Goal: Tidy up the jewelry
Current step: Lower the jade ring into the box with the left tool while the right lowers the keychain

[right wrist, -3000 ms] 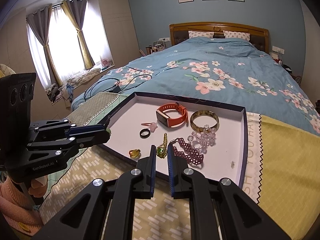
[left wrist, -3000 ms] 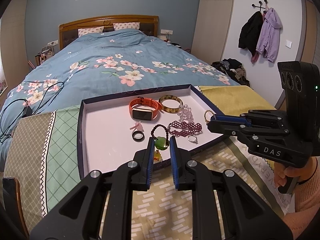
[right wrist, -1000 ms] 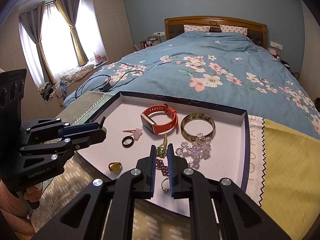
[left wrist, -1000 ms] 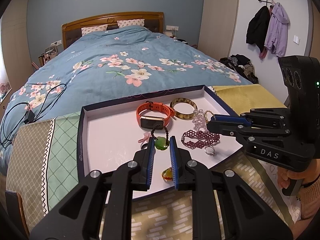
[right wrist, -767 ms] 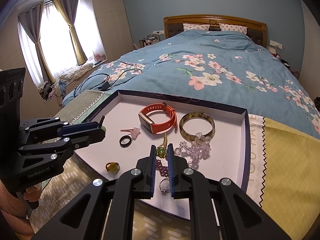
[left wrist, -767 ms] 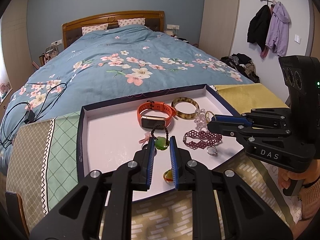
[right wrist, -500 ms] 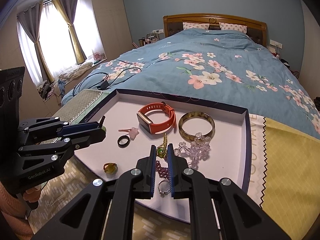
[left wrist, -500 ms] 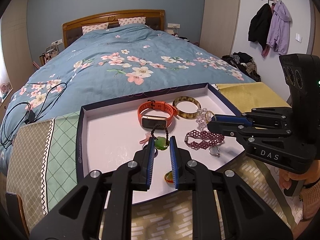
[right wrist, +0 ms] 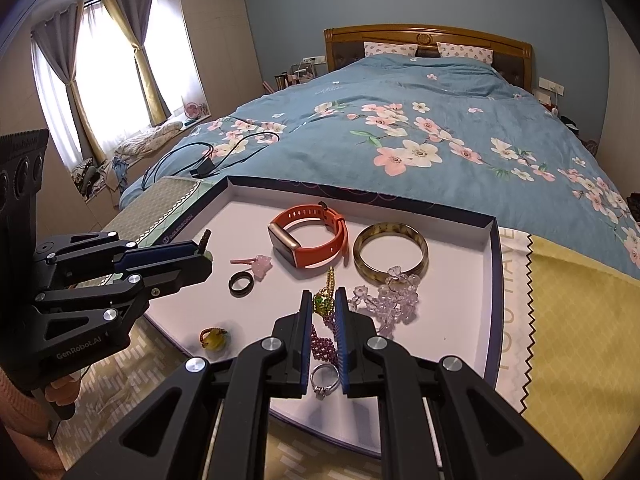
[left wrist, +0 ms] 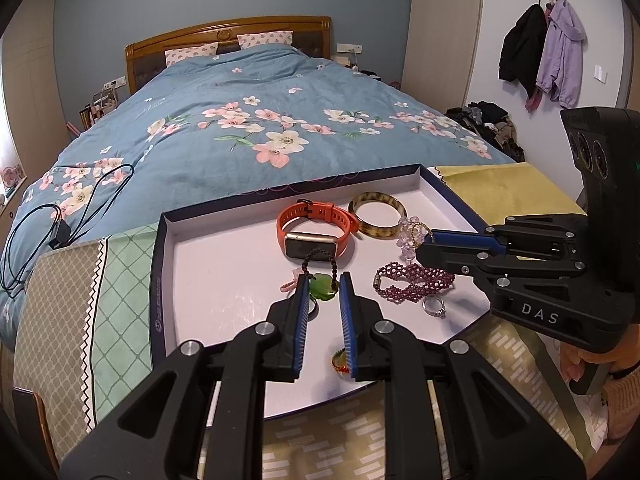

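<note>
1. Left gripper [left wrist: 324, 286], black with blue pads, has its jaws drawn close on a flat green flower-shaped pendant [left wrist: 322, 286] that hangs on a loop of dark beaded cord; the pendant sits pinched between the pad tips, above the tray floor

2. Right gripper [right wrist: 324, 302], of the same black and blue make, is closed nearly all the way on a small green faceted stone charm on a gold chain [right wrist: 322, 302]; the chain rises from the pad tips toward the orange watch

3. Both grippers hover over a shallow white tray with a dark navy rim [right wrist: 494, 264], which rests on a patterned cloth at the foot of a bed with a blue floral quilt [right wrist: 420, 120]

4. In the tray lie an orange silicone-strap smartwatch with a gold case [right wrist: 306, 242] and, just beside it on the right, a mottled brown-yellow bangle [right wrist: 390, 248]

5. A bracelet of clear pale-pink crystal beads [right wrist: 390, 300] touches the bangle's near edge

6. A woven purple beaded bracelet [left wrist: 414, 283] lies under the right gripper's fingers, with a silver ring set with a clear stone [right wrist: 325, 378] just near it

7. A plain black ring [right wrist: 241, 283] and a small pink flower hair clip [right wrist: 256, 264] lie left of the watch

8. A yellow-green ring [right wrist: 214, 338] sits alone near the tray's front left edge
</note>
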`<state>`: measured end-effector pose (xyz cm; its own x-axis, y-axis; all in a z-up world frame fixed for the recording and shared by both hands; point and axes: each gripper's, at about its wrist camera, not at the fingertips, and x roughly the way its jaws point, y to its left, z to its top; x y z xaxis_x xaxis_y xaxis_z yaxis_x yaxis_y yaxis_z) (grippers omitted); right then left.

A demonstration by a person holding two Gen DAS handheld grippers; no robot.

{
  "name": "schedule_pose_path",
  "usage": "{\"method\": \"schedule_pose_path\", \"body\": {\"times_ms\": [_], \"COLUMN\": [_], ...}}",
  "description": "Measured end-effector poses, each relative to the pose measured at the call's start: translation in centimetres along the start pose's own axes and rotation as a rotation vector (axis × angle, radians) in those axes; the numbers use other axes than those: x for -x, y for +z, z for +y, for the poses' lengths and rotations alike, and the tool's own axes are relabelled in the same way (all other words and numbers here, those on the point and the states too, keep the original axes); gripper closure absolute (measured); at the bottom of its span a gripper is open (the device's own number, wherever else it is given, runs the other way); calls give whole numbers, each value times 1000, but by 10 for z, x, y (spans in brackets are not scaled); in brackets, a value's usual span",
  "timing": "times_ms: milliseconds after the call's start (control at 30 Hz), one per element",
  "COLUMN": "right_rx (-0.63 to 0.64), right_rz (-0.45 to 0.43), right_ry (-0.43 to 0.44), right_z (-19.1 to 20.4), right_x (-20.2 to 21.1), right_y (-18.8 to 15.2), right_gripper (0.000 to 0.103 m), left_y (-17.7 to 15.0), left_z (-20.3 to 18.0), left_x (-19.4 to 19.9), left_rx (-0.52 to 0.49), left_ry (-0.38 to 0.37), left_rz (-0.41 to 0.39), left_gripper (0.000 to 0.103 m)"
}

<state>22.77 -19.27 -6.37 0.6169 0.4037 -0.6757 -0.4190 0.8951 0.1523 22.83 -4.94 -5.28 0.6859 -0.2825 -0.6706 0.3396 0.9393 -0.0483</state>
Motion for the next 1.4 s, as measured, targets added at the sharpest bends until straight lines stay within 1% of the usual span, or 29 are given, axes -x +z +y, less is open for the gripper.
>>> {"method": "schedule_pose_path", "body": {"times_ms": [1067, 1400], "right_rx": [-17, -26], "right_rz": [28, 51], "right_ry": [-5, -8], "right_z": [-6, -11], "right_x": [-7, -12], "right_y": [3, 2], "right_gripper": [94, 93], "left_y": [4, 5], "left_z": [2, 3], "left_x": [-22, -31], "left_rx": [0, 7], "left_ry": [23, 27], "left_rz": [40, 62], "left_gripper": [87, 87]}}
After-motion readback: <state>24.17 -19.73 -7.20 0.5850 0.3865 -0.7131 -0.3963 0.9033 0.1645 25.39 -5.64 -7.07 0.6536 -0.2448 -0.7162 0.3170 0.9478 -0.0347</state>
